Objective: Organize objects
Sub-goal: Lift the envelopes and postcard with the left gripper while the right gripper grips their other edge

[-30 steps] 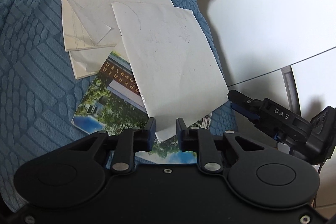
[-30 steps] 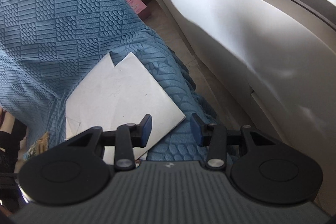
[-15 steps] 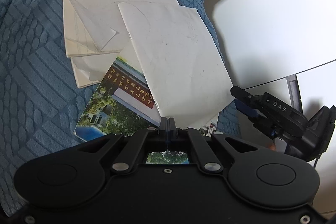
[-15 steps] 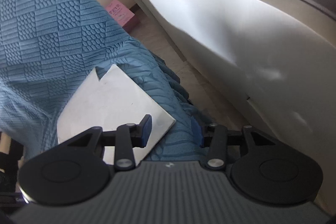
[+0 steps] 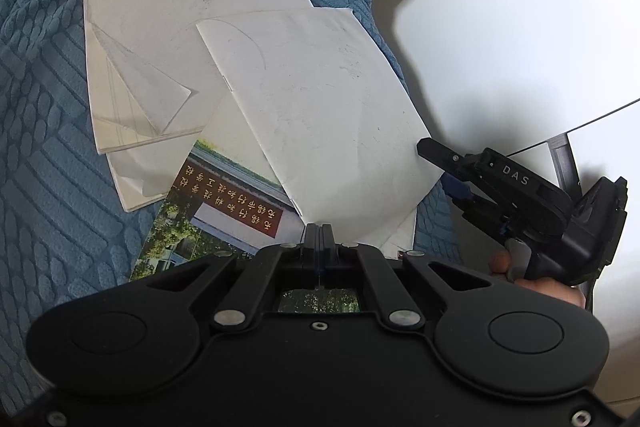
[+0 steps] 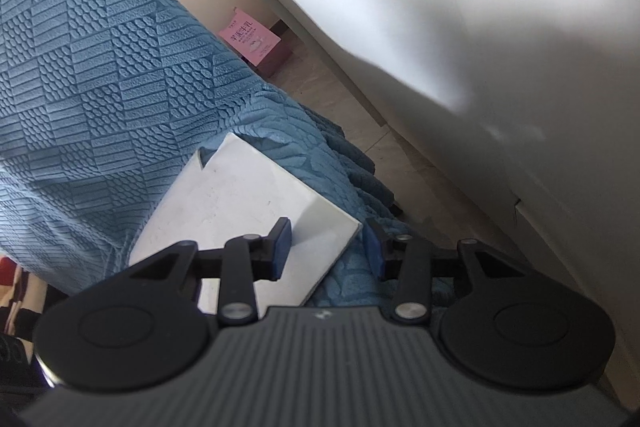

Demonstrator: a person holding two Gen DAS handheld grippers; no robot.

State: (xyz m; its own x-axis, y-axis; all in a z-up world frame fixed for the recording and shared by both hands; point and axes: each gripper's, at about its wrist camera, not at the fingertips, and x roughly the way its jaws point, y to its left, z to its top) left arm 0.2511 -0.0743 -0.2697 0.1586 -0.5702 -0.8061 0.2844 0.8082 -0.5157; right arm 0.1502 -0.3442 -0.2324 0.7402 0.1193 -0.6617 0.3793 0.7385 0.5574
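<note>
Lying in the middle of the left wrist view, the white booklet [image 5: 320, 115] rests tilted on top of the other papers, and its lower corner goes between the fingers of the left gripper [image 5: 319, 235]. These fingers are pressed together on that corner, so the left claw is clamped on the white booklet. Under the booklet, at the lower left of the frame, there is a colour brochure [image 5: 208, 223] with trees, a building and gold characters on a dark red band. At the upper left lies a stack of white sheets [image 5: 160, 39], one with a folded corner. All papers lie on a blue textured blanket [image 5: 48, 187].

At the right of the same view the right gripper [image 5: 448, 175] comes in from the side, with one finger just above the right edge of the white booklet. A hand [image 5: 536, 279] holds its handle at the lower right.

In the right wrist view, the right gripper [image 6: 326, 247] has its jaws apart; they have just been closing a little. The corner of the white booklet [image 6: 248, 203] sits between the blue pads [image 6: 282, 243], near the left pad, but I cannot tell if it touches. At the upper middle a pink box [image 6: 252, 41] stands on the floor beside the blanket [image 6: 100, 67].
</note>
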